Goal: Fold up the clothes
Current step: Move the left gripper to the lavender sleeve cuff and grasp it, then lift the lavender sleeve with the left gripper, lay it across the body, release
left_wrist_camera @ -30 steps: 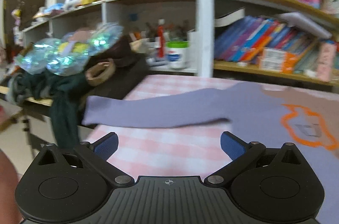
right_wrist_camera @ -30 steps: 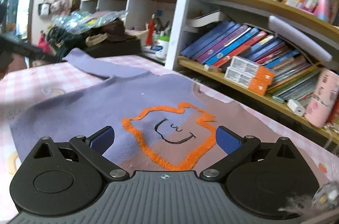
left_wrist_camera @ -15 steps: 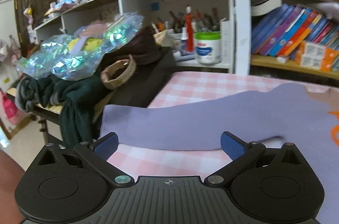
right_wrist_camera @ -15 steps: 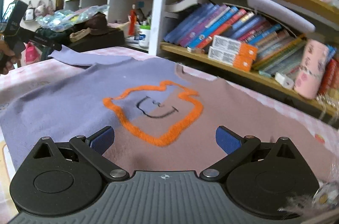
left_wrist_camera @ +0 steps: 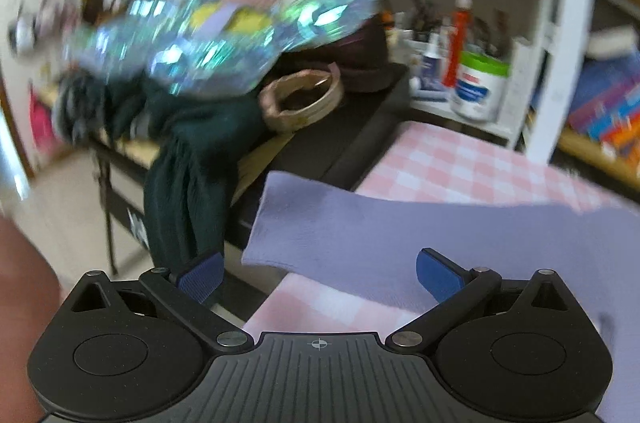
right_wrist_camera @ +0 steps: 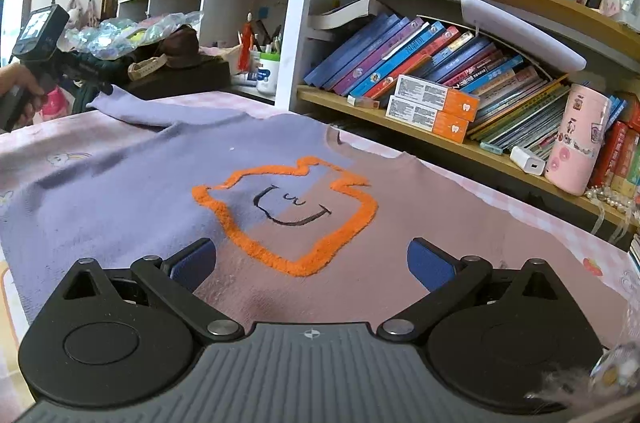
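Note:
A sweater (right_wrist_camera: 160,183), half lilac and half dusty pink with an orange outlined patch (right_wrist_camera: 288,207), lies flat on the pink checked tablecloth (left_wrist_camera: 460,163). Its lilac sleeve (left_wrist_camera: 360,227) stretches to the table's left edge, cuff end (left_wrist_camera: 268,219) hanging slightly over. My left gripper (left_wrist_camera: 318,275) is open, just short of that cuff with the sleeve between its spread fingers' line. My right gripper (right_wrist_camera: 308,261) is open over the sweater's lower front, nothing held. The left gripper (right_wrist_camera: 44,59) also shows far left in the right wrist view, by the sleeve end (right_wrist_camera: 108,103).
A side bench (left_wrist_camera: 304,143) left of the table carries a dark green garment (left_wrist_camera: 180,175), shiny plastic bags (left_wrist_camera: 224,35) and a woven ring (left_wrist_camera: 300,95). Bookshelves (right_wrist_camera: 460,71) run close behind the table. A white tub (left_wrist_camera: 480,87) with pens stands on a low shelf.
My left gripper has swung left along the sleeve and now faces its cuff at the table edge. The right gripper stays over the sweater's front, drawn slightly back. Both remain open.

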`<act>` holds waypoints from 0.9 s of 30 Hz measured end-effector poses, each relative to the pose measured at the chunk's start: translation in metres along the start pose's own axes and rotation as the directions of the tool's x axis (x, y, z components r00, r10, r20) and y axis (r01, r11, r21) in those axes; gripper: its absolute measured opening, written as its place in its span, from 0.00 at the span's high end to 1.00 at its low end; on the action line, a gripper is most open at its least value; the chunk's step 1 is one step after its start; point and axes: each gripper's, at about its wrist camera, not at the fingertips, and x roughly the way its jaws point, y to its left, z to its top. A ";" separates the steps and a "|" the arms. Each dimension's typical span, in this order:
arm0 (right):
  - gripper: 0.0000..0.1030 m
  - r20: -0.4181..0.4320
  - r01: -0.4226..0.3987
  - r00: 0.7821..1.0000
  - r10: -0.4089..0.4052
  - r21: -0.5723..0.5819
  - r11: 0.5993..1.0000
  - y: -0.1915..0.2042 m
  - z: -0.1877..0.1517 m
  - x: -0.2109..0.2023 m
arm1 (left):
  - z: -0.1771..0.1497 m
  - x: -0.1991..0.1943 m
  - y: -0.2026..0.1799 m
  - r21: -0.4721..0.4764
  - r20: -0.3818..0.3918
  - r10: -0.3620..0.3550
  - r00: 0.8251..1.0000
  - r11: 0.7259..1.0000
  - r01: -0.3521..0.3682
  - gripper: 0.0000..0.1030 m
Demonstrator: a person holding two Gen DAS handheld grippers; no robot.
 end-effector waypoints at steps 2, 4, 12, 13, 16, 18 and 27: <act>0.00 0.001 -0.004 1.000 0.004 0.002 1.000 0.000 0.000 0.000 | 0.006 0.007 0.012 -0.072 -0.030 -0.016 0.999 0.997 0.013 0.00; 0.00 0.001 -0.011 1.000 0.011 0.008 1.000 -0.001 0.000 0.000 | 0.012 0.014 0.023 -0.144 -0.058 -0.033 0.998 0.989 0.024 0.00; 0.00 -0.016 -0.028 0.999 0.029 0.060 0.998 -0.010 0.000 0.003 | 0.010 0.036 0.051 -0.349 -0.074 -0.064 0.995 0.937 0.034 0.21; 0.00 -0.015 -0.030 0.999 0.031 0.065 0.997 -0.010 -0.001 0.002 | 0.010 0.038 0.052 -0.363 -0.075 -0.072 0.995 0.931 0.040 0.34; 0.00 -0.016 -0.031 0.999 0.033 0.071 0.997 -0.011 0.000 0.002 | 0.008 0.043 0.053 -0.392 -0.079 -0.084 0.993 0.919 0.046 0.64; 0.00 -0.018 -0.032 0.999 0.033 0.071 0.997 -0.012 0.000 0.003 | 0.007 0.043 0.052 -0.411 -0.076 -0.088 0.993 0.910 0.049 0.74; 0.00 -0.014 -0.043 0.999 0.044 0.074 0.996 -0.013 0.000 0.002 | 0.018 0.043 0.047 -0.434 -0.042 -0.081 0.996 0.899 0.055 0.80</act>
